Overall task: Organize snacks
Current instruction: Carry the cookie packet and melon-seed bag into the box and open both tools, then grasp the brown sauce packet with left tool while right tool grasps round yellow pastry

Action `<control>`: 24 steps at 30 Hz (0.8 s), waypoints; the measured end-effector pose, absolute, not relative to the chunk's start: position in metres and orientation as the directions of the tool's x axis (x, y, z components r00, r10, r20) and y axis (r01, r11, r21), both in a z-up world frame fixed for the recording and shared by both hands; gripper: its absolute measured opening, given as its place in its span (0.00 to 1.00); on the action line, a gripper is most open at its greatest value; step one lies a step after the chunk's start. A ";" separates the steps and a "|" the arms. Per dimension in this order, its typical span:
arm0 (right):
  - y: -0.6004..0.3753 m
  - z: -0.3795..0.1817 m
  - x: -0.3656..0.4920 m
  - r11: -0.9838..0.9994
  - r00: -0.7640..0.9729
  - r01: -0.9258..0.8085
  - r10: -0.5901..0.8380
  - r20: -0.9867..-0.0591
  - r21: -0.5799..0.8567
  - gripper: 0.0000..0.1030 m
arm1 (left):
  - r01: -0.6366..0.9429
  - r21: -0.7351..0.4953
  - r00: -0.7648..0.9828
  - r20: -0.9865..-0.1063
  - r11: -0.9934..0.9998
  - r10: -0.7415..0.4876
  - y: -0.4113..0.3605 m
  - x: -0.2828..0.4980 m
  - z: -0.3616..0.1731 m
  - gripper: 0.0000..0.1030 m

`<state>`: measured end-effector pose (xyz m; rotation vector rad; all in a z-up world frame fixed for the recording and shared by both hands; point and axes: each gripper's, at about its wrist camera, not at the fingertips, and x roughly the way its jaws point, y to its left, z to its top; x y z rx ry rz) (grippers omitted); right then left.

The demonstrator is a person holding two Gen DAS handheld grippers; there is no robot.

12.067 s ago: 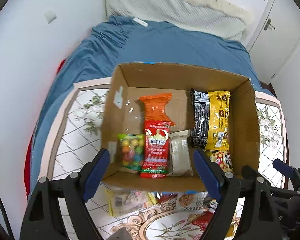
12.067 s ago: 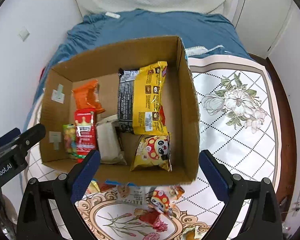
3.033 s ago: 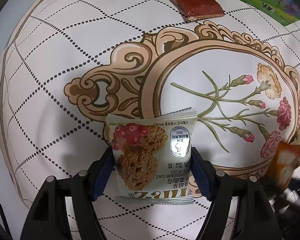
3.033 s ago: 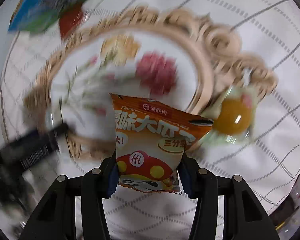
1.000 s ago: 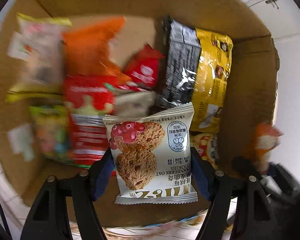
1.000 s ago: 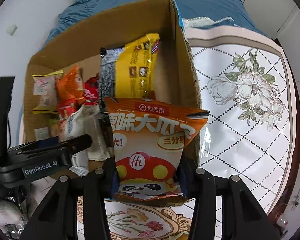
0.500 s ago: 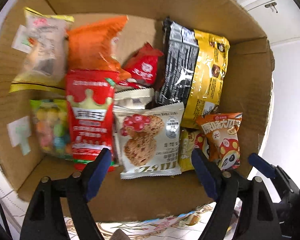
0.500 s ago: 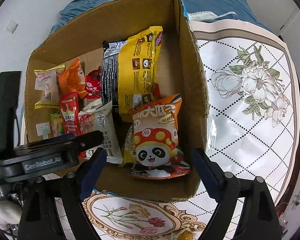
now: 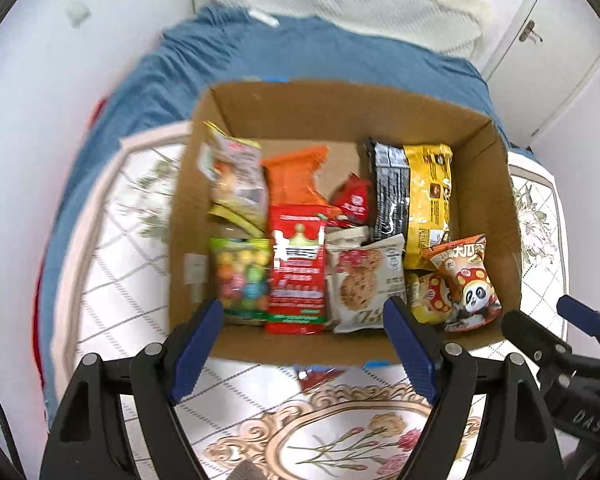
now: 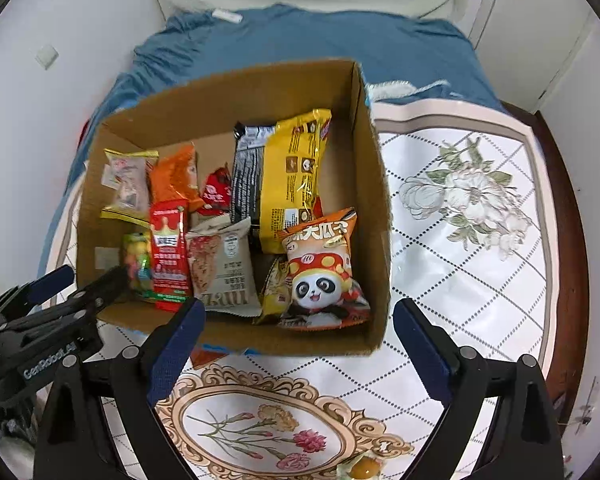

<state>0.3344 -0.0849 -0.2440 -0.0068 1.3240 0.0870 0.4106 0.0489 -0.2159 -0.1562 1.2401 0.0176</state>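
Now both packets lie released — cookie pack, panda pack.

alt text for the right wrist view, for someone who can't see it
An open cardboard box full of snack packets sits on a floral tablecloth, with an orange panda packet lying at its near right corner. The right gripper hovers empty above the box's near edge, jaws opening, and the left gripper shows at lower left.

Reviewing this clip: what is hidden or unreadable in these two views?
- Red packet on the table, left wrist view: mostly behind the box's near wall.
- Yellow panda bag, right wrist view: covered by the orange panda bag.
- Yellow sweet, right wrist view: cut off by the bottom edge.
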 end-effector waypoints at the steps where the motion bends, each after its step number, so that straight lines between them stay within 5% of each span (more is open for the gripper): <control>1: -0.084 -0.241 0.331 0.997 0.248 -0.066 0.058 -0.967 0.043 0.95 | -0.100 -0.095 0.345 -0.937 0.990 -0.055 0.051 0.405 -0.209 0.79; 24: -0.066 -0.144 0.221 0.998 0.469 -0.055 0.044 -0.882 0.021 0.95 | -0.108 -0.040 0.532 -0.846 0.993 0.024 0.066 0.301 -0.130 0.84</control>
